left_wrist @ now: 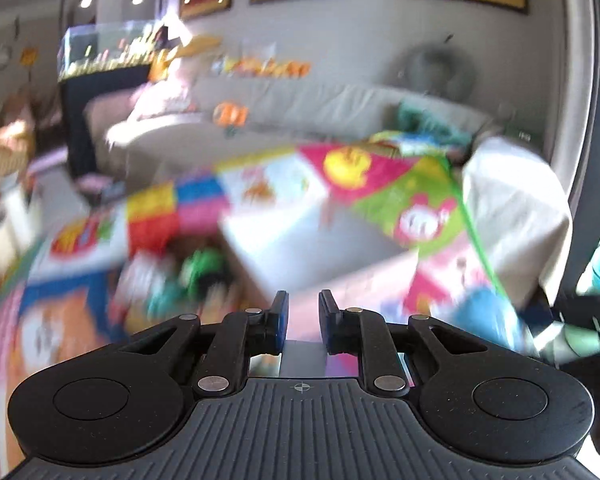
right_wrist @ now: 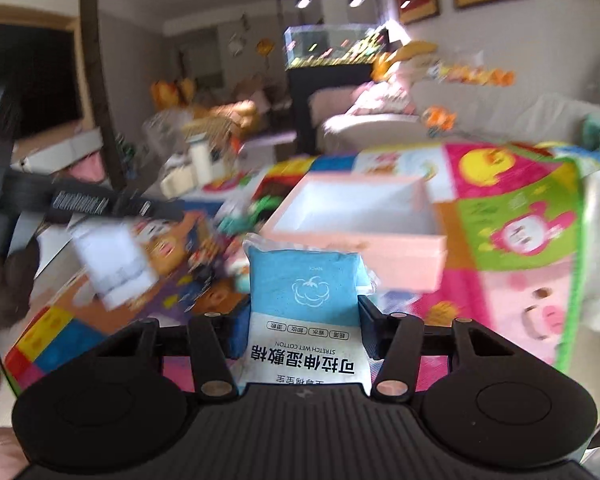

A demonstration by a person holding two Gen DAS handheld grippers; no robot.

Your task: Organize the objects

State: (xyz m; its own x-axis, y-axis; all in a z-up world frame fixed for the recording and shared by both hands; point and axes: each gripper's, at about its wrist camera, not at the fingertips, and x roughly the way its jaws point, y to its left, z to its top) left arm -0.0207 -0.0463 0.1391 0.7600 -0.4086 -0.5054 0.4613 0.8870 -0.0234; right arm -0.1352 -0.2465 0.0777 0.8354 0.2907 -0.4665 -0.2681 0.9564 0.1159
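My right gripper (right_wrist: 304, 316) is shut on a blue and white cotton-pad packet (right_wrist: 306, 296), held upright in the air above the colourful play mat (right_wrist: 512, 216). A pink open box with a white inside (right_wrist: 356, 216) sits on the mat just beyond the packet; it also shows blurred in the left wrist view (left_wrist: 300, 240). My left gripper (left_wrist: 303, 312) is empty, its fingers a narrow gap apart, hovering over the mat in front of the box. A heap of small toys (left_wrist: 196, 276) lies left of the box.
A beige sofa (left_wrist: 300, 108) runs behind the mat, with a fish tank (right_wrist: 332, 48) on a dark stand beyond it. A white cloth (left_wrist: 516, 216) hangs at the right. White bottles and boxes (right_wrist: 200, 160) clutter the far left. Both views are motion-blurred.
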